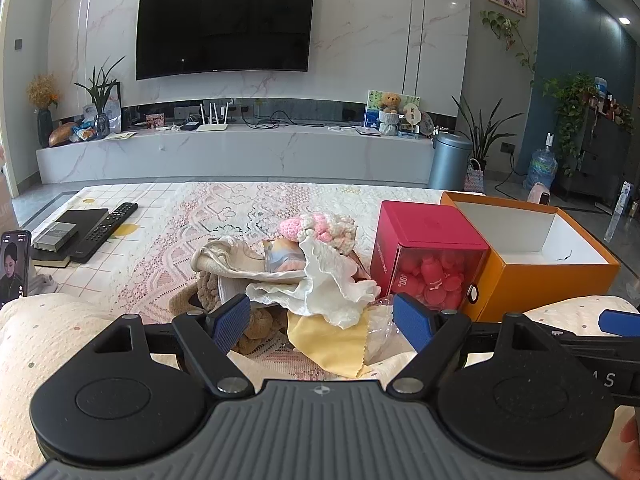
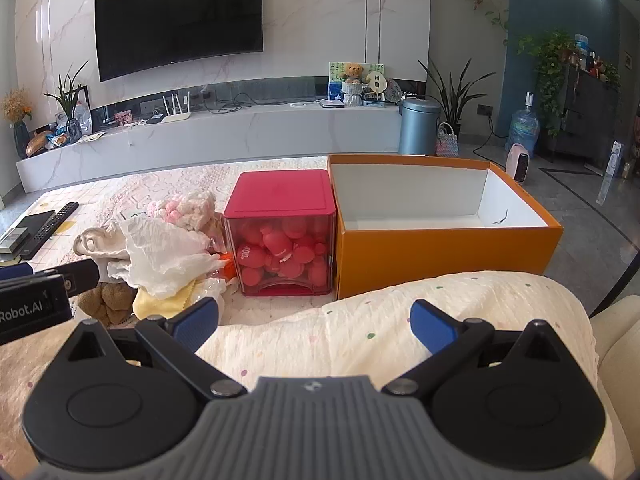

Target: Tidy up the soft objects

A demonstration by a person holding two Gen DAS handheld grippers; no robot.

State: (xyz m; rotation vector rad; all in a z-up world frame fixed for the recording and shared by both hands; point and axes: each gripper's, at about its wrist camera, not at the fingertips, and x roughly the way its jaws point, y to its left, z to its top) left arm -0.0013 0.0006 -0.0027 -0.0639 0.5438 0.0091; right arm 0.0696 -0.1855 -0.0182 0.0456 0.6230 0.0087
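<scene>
A pile of soft objects (image 1: 304, 276) lies on the lace-covered table: a white crumpled cloth (image 1: 336, 284), a yellow cloth (image 1: 332, 344), a pink-and-cream knitted piece (image 1: 320, 228), a beige fabric item (image 1: 224, 260) and a brown plush (image 1: 256, 328). My left gripper (image 1: 322, 320) is open, just in front of the pile, empty. My right gripper (image 2: 314, 322) is open and empty, above a dotted cream cushion (image 2: 360, 328). The pile also shows in the right wrist view (image 2: 160, 256). An open orange box (image 2: 440, 240) stands empty at the right.
A red cube container (image 2: 284, 236) full of red balls stands between the pile and the orange box (image 1: 532, 264). A remote (image 1: 106, 230), a black book and a phone (image 1: 14, 264) lie at the table's left. A TV console is beyond.
</scene>
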